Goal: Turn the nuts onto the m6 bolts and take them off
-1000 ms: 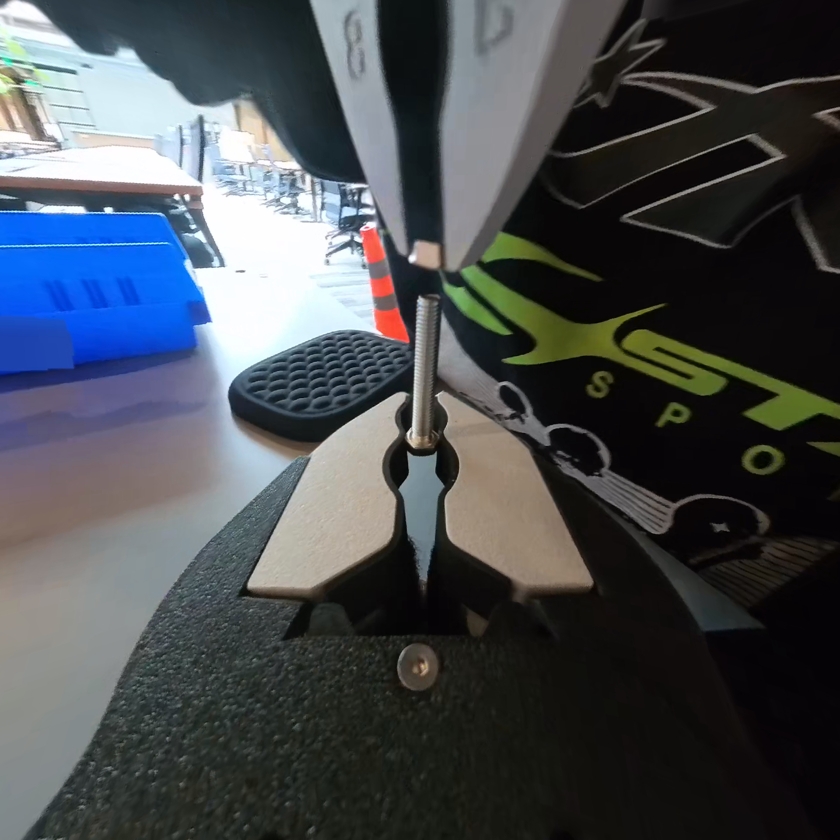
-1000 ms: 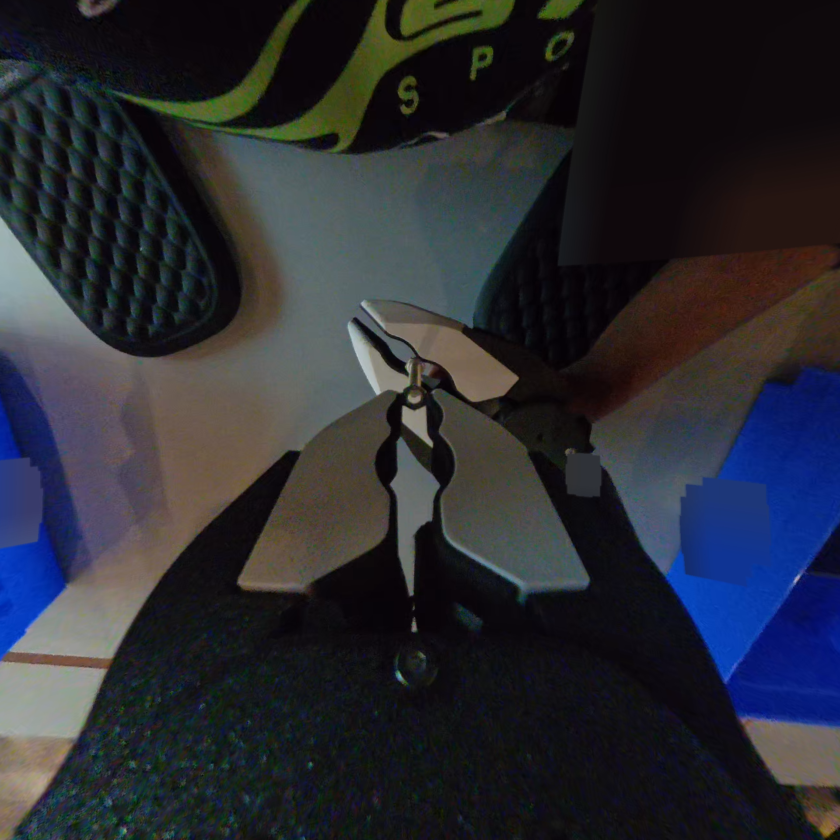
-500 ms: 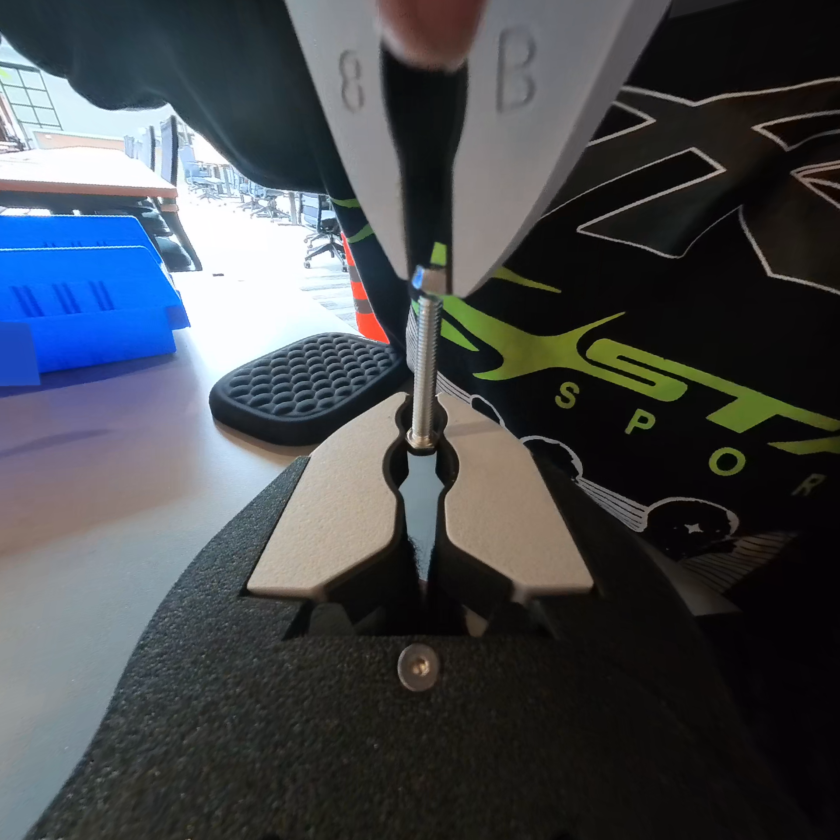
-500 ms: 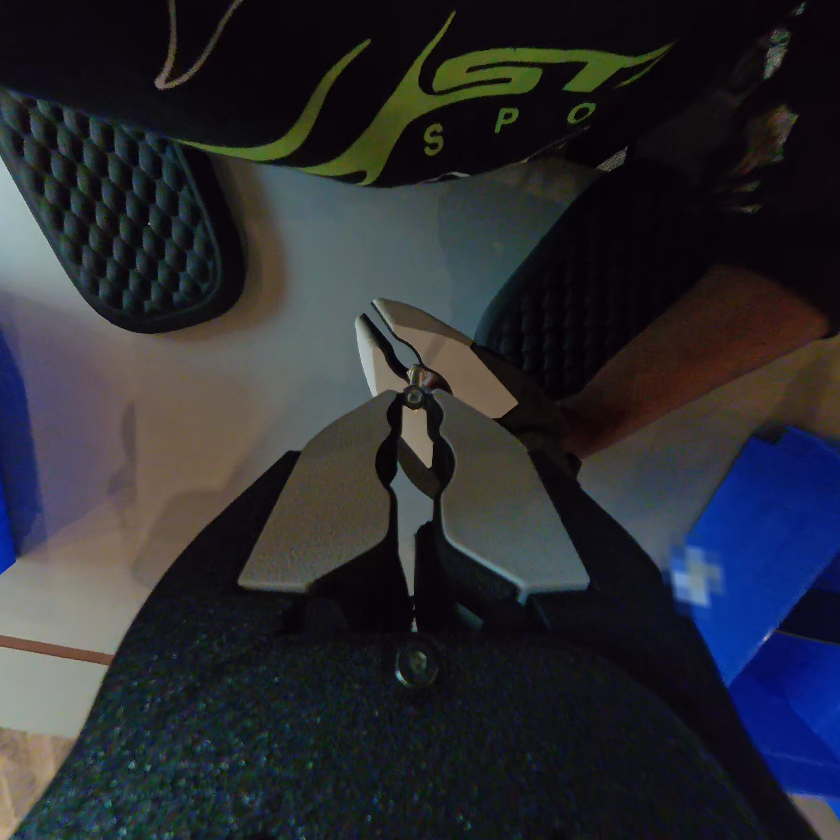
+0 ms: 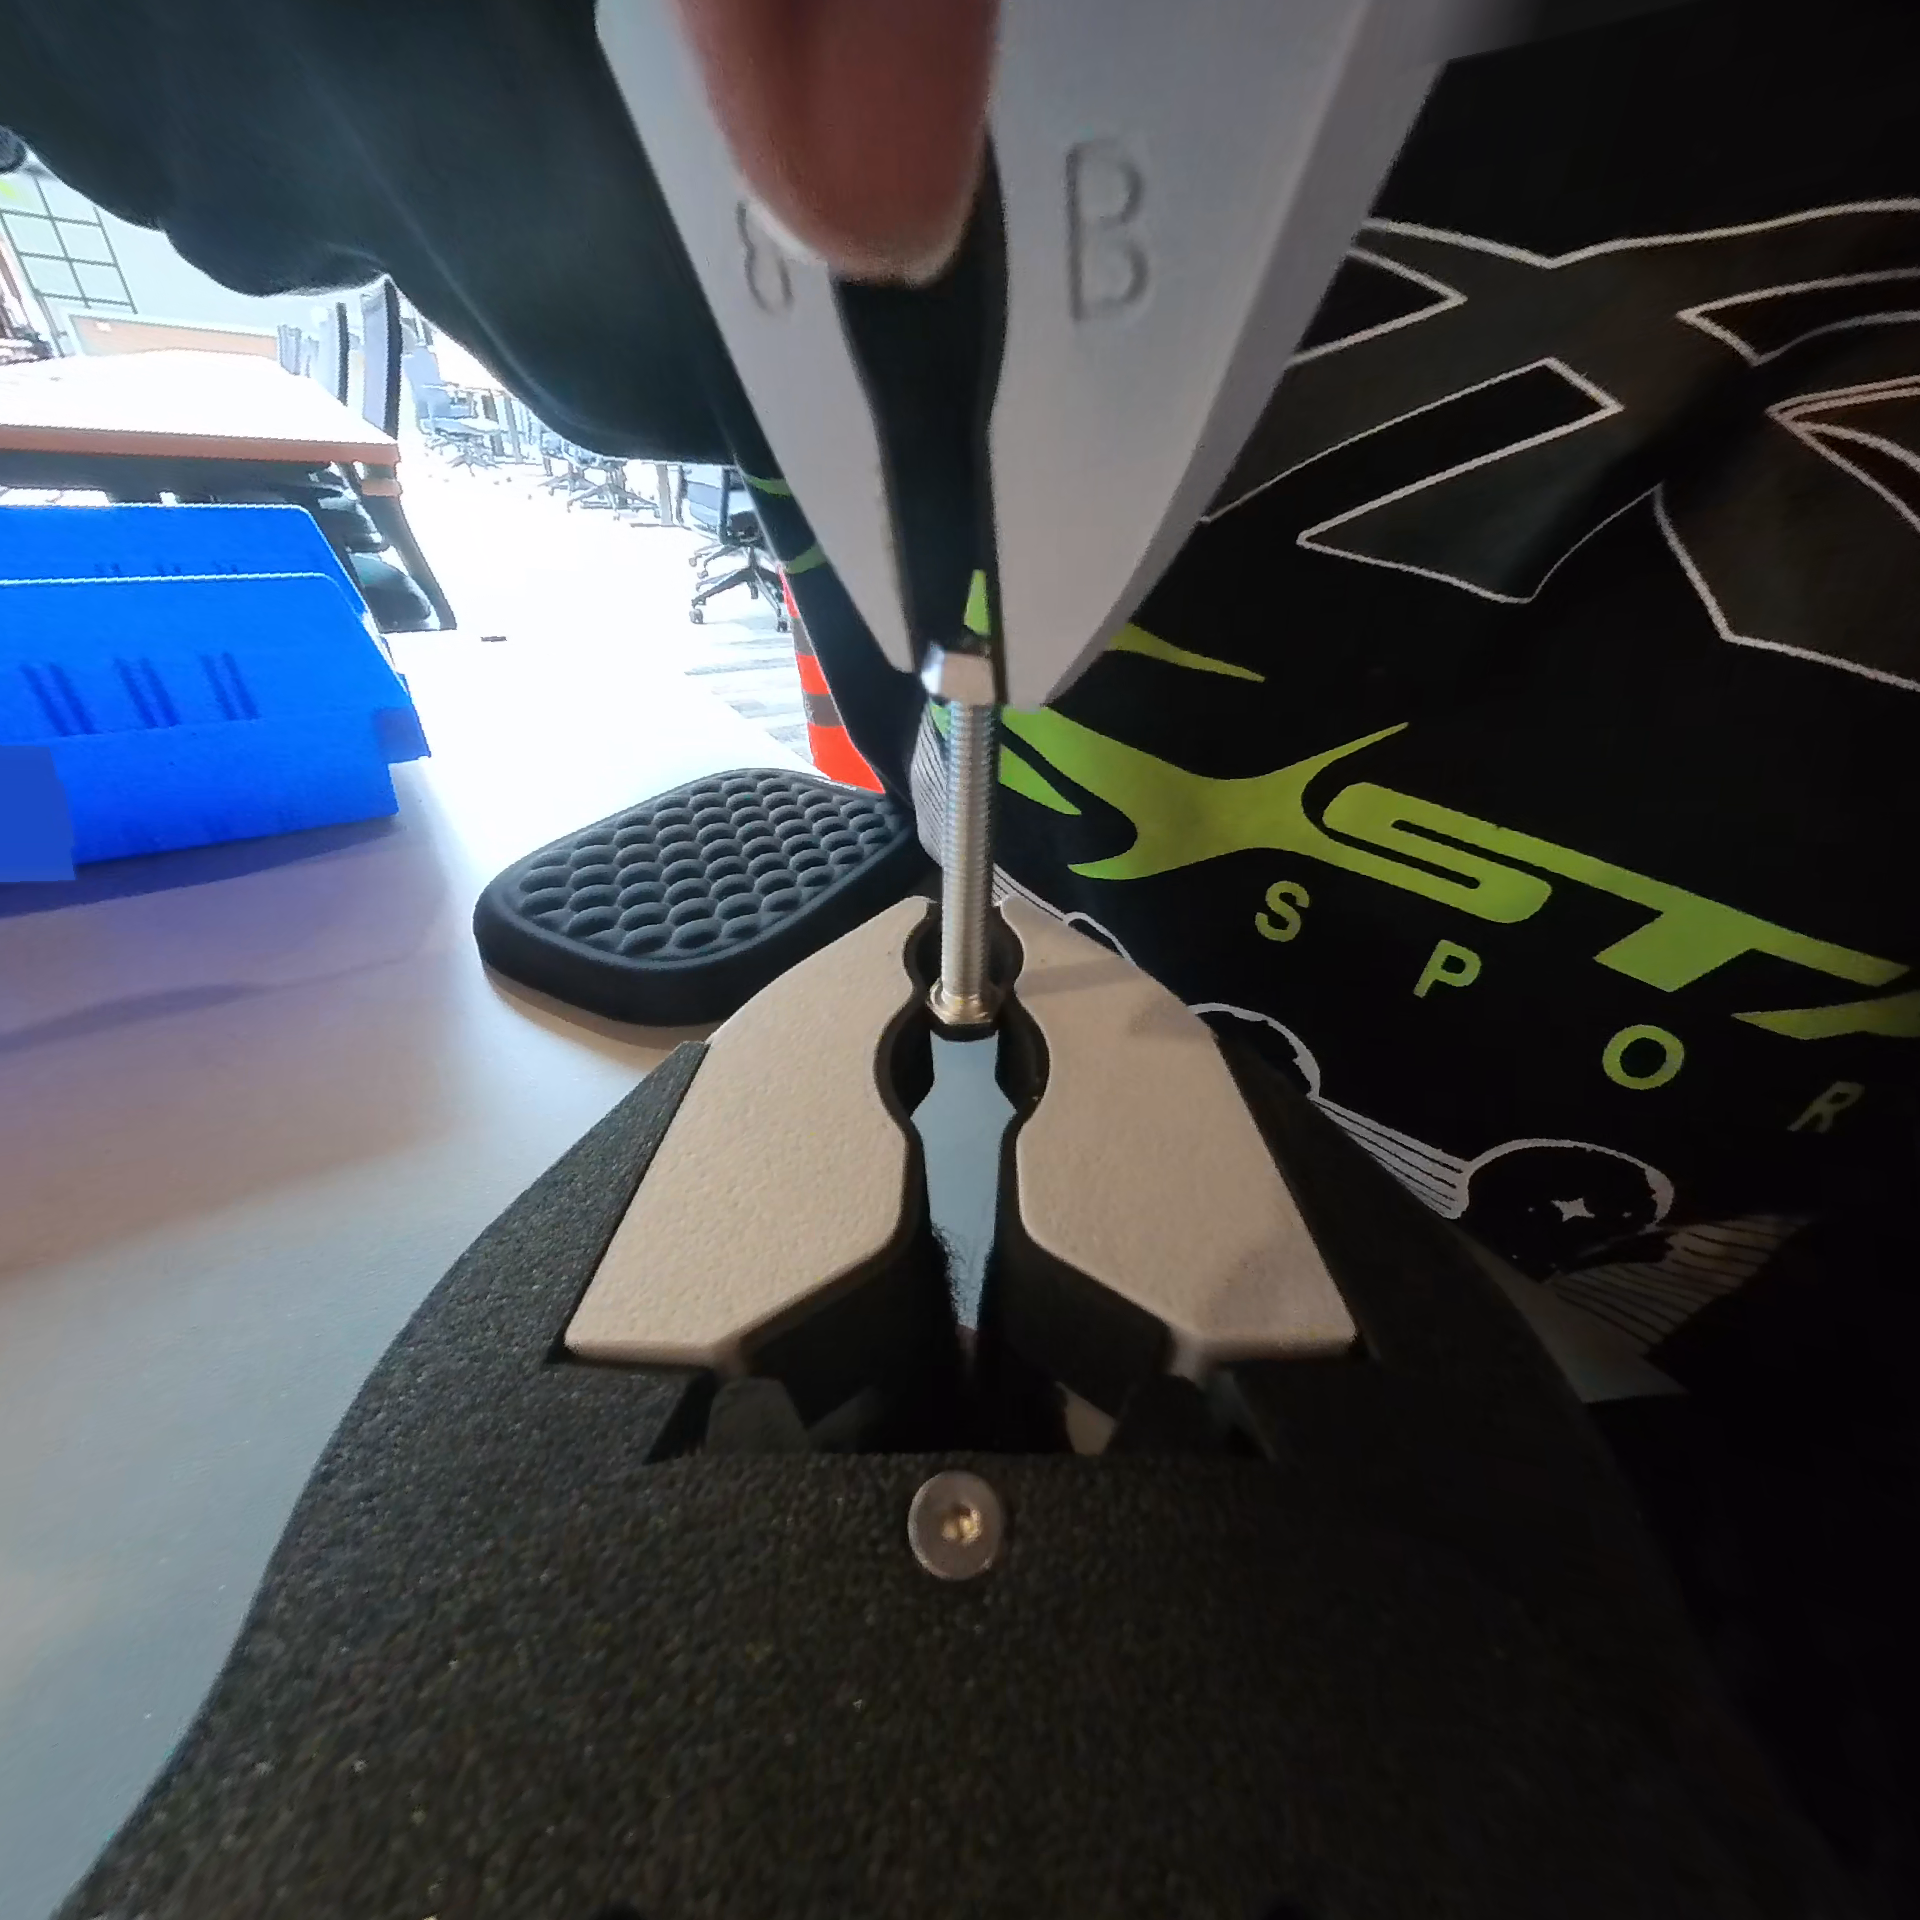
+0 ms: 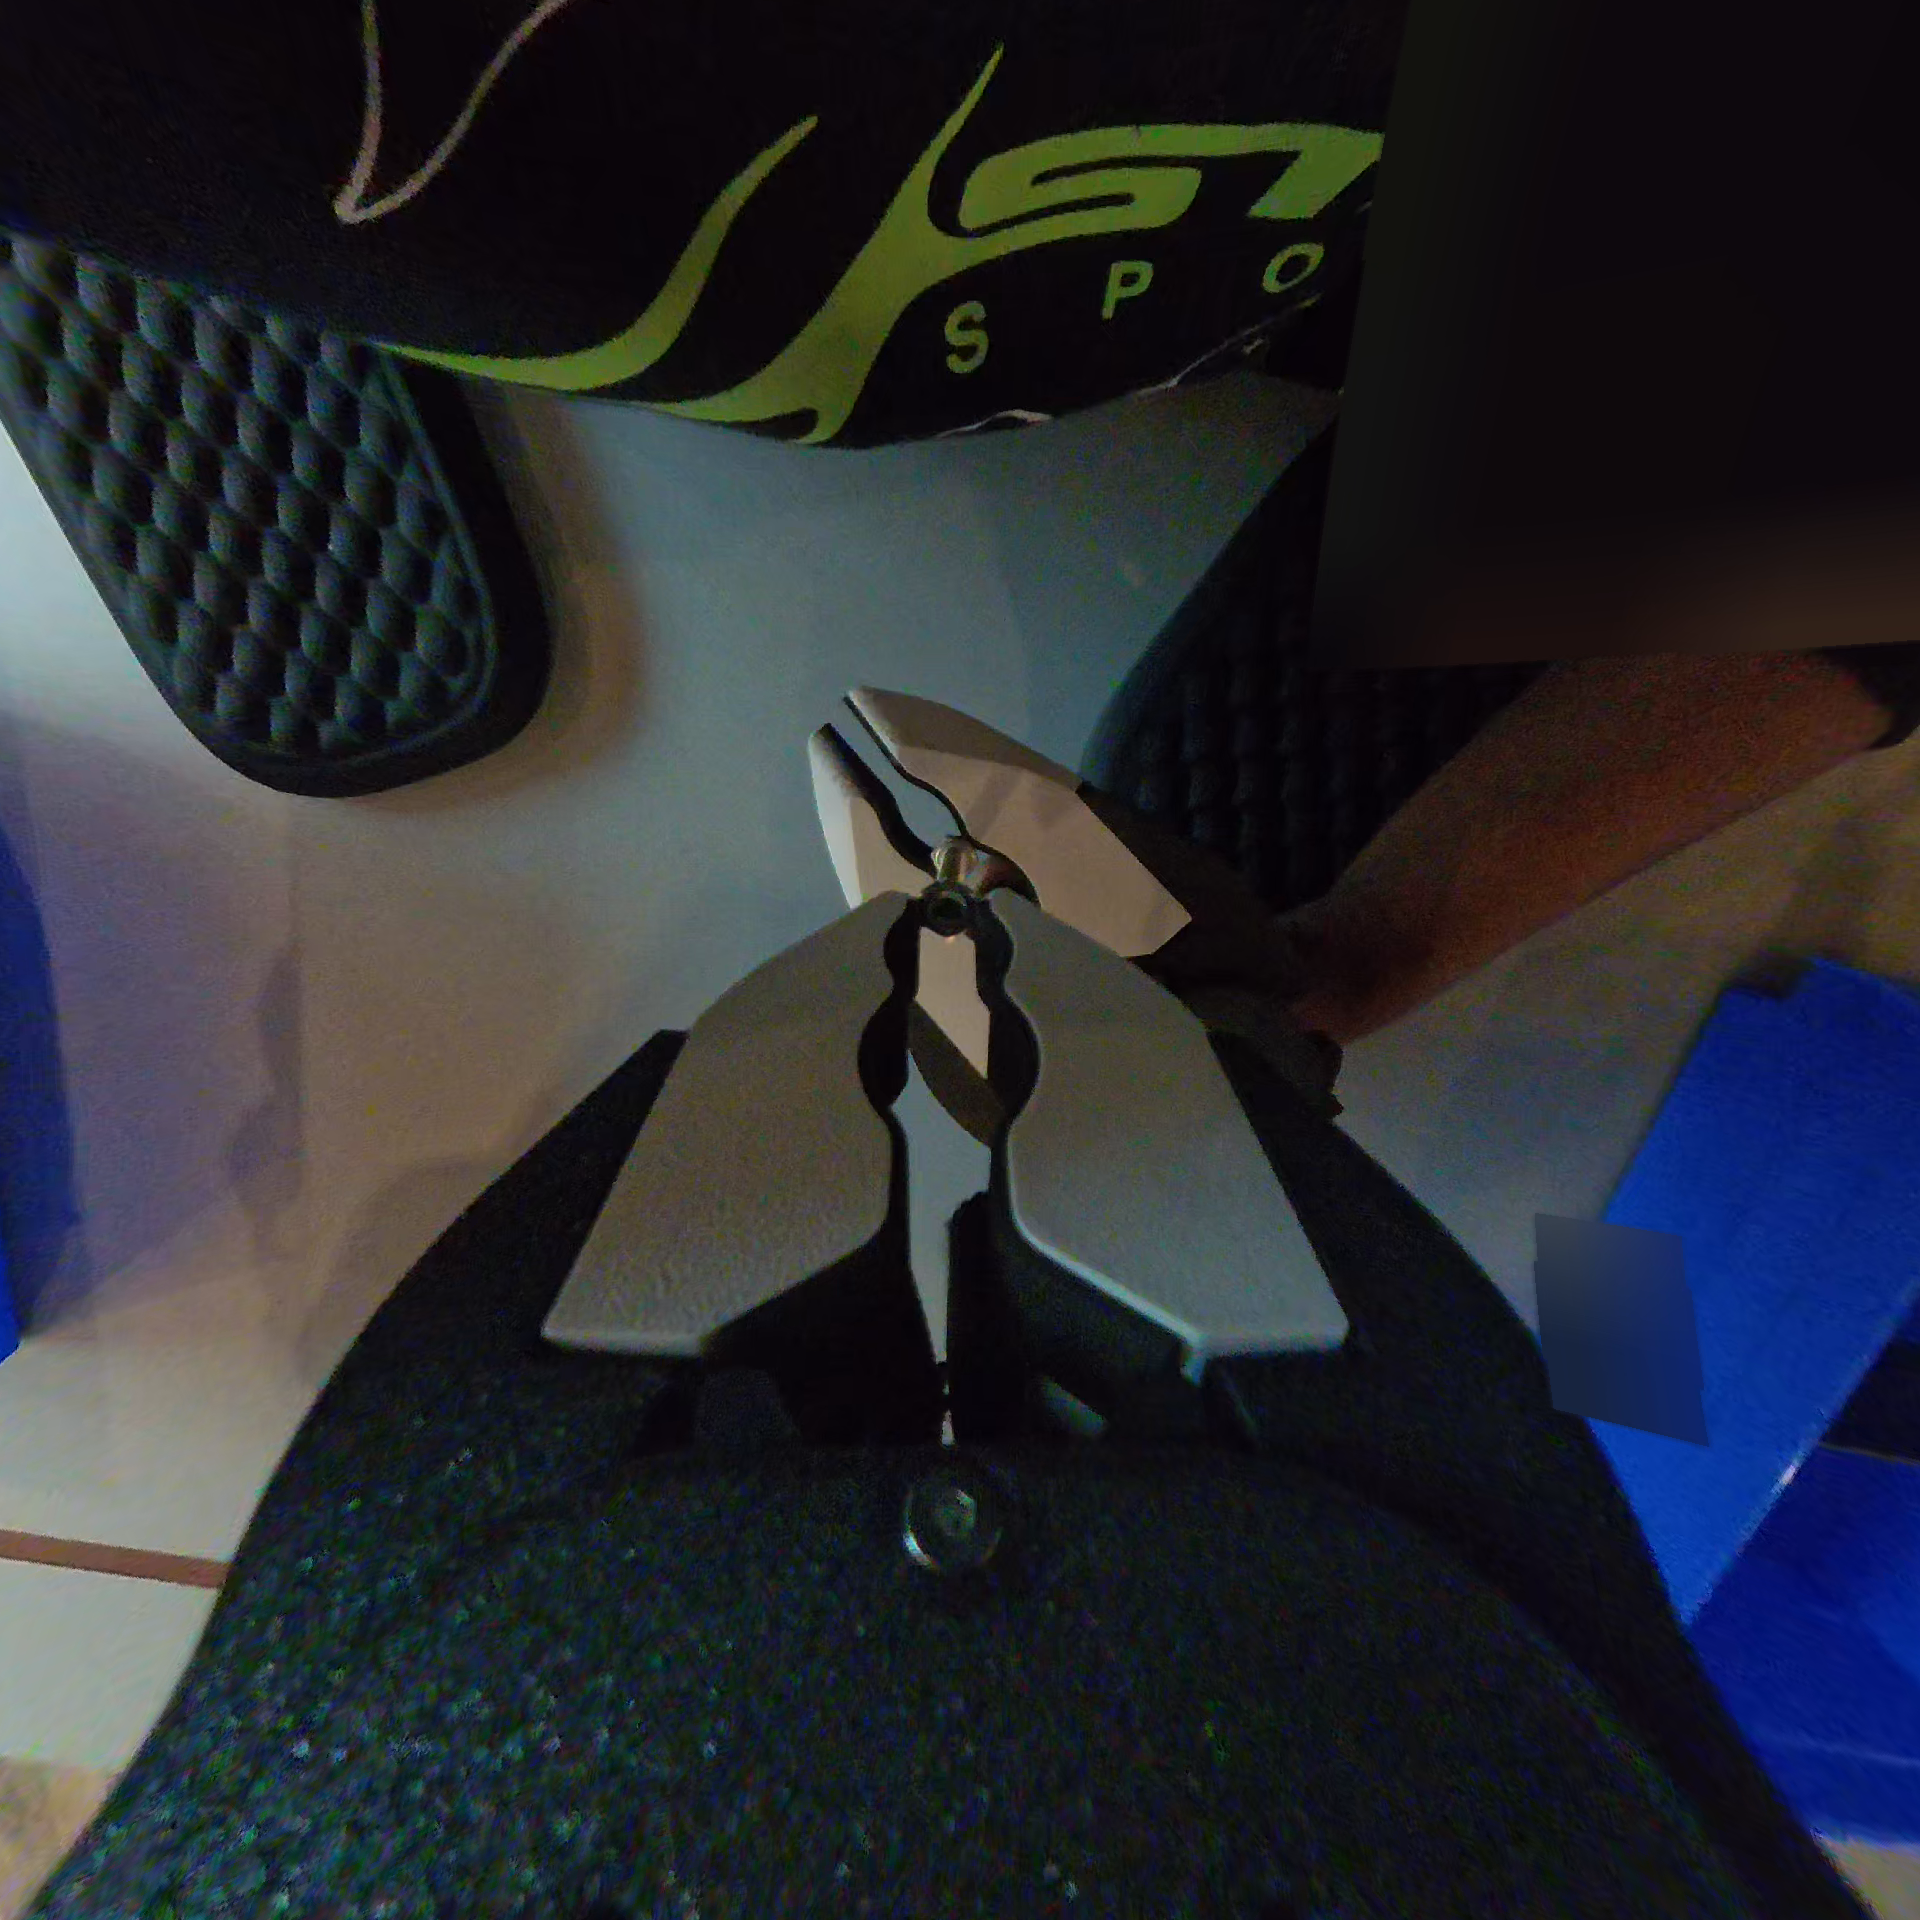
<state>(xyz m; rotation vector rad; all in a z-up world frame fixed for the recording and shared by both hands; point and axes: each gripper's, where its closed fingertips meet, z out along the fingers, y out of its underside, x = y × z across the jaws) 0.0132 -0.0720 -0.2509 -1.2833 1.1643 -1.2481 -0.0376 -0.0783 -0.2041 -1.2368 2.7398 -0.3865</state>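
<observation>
My left gripper [image 5: 963,920] is shut on the head of a silver bolt [image 5: 964,831], which stands up from the notch between its grey fingers [image 5: 790,1122]. My right gripper [image 5: 961,675] comes down from above and is shut on a small silver nut [image 5: 958,668], which sits on the bolt's threaded tip. In the right wrist view my right gripper [image 6: 948,906] pinches the nut [image 6: 948,916] at its fingertips. The bolt [image 6: 958,860] shows end-on just beyond the nut, clamped in the left gripper [image 6: 847,717].
A black honeycomb pad [image 5: 707,883] lies on the pale table [image 5: 260,1091], with blue bins [image 5: 187,686] at far left and an orange cone [image 5: 826,717] behind. A person's black printed shirt [image 5: 1455,831] is close on the right. A forearm [image 6: 1558,831] and another blue bin [image 6: 1787,1195] show in the right wrist view. Spacing between my two grippers at the tips: around 7 centimeters.
A second ago the nut hung just above the bolt's tip with a gap. My right gripper has come down, and the nut now sits on the tip. The left gripper has kept its hold.
</observation>
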